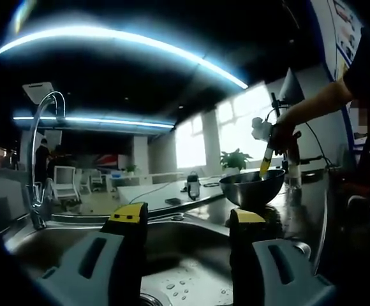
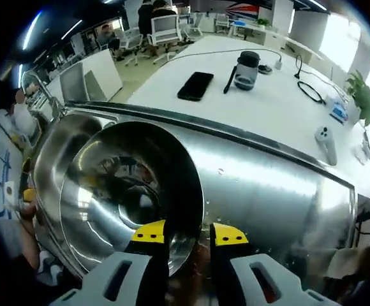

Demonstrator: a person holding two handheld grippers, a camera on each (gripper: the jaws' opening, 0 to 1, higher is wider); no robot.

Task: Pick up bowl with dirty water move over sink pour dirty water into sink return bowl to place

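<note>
A steel bowl (image 1: pixel 252 188) stands on the wet steel counter (image 2: pixel 268 185) right of the sink (image 1: pixel 76 223). From above, the bowl (image 2: pixel 127 191) shows dark reflections at its bottom; I cannot make out the water. My right gripper (image 2: pixel 190 234) straddles the bowl's near rim, one jaw inside and one outside, shut on it. In the left gripper view the right gripper (image 1: pixel 266 167) reaches down to the bowl's far rim, held by a person's arm (image 1: pixel 312 105). My left gripper (image 1: pixel 188 220) hangs open over the sink basin, holding nothing.
A curved faucet (image 1: pixel 41 127) rises at the sink's far left corner. Water drops lie on the basin floor (image 1: pixel 178 287). Behind the counter, a white table (image 2: pixel 255 108) carries a phone (image 2: pixel 196 85), a bottle (image 2: pixel 245 70) and cables.
</note>
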